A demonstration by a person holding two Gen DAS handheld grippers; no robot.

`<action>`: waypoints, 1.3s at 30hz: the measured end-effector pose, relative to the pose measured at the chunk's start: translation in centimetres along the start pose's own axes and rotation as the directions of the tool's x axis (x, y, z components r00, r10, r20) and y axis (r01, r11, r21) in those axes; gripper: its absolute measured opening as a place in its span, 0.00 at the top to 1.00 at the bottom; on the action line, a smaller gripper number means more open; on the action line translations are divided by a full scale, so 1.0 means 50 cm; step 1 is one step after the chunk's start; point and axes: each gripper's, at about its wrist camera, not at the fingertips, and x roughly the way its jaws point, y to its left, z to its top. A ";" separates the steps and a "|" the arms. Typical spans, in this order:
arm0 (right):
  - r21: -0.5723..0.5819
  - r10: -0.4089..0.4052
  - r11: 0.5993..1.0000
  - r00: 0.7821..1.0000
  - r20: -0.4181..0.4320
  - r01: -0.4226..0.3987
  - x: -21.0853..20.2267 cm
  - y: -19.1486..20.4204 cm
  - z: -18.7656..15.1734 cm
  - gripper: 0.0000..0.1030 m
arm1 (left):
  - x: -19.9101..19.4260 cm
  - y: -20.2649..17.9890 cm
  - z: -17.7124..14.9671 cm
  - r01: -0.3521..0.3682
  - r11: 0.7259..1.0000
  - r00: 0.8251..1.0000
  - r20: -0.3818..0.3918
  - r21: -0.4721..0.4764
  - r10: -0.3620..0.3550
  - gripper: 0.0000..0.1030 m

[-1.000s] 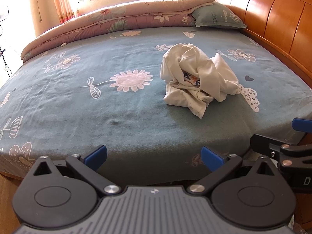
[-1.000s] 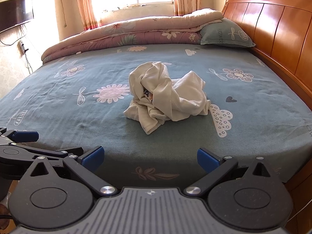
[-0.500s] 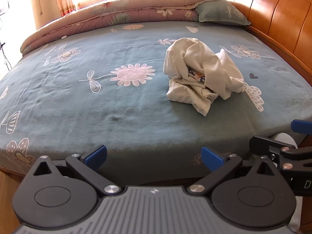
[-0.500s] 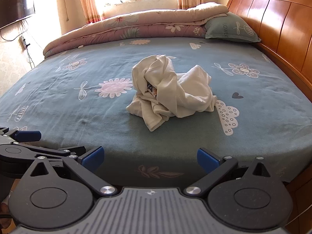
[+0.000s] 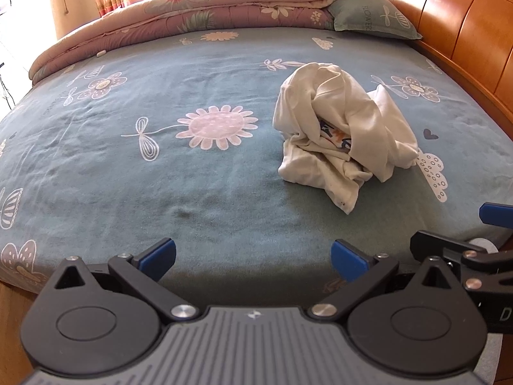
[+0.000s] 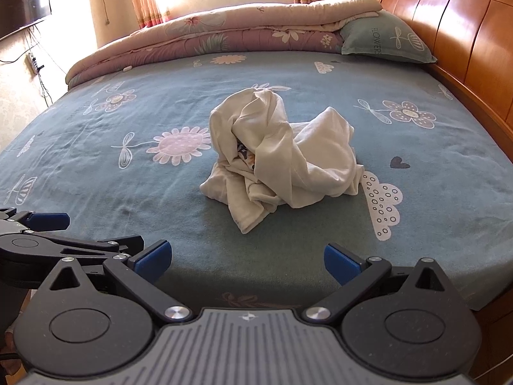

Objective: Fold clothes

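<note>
Cream cotton garment (image 6: pixel 282 157) lies crumpled on the bed (image 5: pixel 160 186), well apart from our 2 released, empty grippers. It sits ahead-right of the left gripper (image 5: pixel 253 256) and dead ahead of the right gripper (image 6: pixel 247 261), which we judge better aligned.

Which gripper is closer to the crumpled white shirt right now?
Right, slightly. The right gripper faces the crumpled white shirt almost head-on; the left gripper sits further left, shirt off to its right. Both open, short of it.
</note>
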 end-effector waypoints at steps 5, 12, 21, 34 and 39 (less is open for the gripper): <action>0.001 -0.004 1.000 1.000 -0.022 0.005 0.034 -0.005 0.033 0.00 | 0.033 0.001 0.035 0.004 1.000 1.000 -0.021 0.000 -0.004 0.01; 0.013 0.004 1.000 0.999 -0.048 -0.003 0.080 -0.014 0.072 0.00 | 0.075 0.004 0.076 0.012 1.000 0.999 -0.045 -0.001 -0.012 0.01; 0.022 0.009 1.000 0.998 -0.065 -0.008 0.137 -0.041 0.086 0.00 | 0.136 -0.003 0.106 0.021 0.999 0.997 -0.075 0.024 -0.020 0.01; 0.079 -0.073 0.994 0.992 -0.106 0.081 0.234 -0.141 0.111 0.00 | 0.258 -0.053 0.201 0.067 0.993 0.995 -0.076 0.099 -0.059 0.01; 0.073 -0.089 0.993 0.989 -0.118 0.098 0.260 -0.162 0.110 0.00 | 0.335 -0.089 0.216 0.097 0.985 0.993 -0.078 0.140 -0.087 0.00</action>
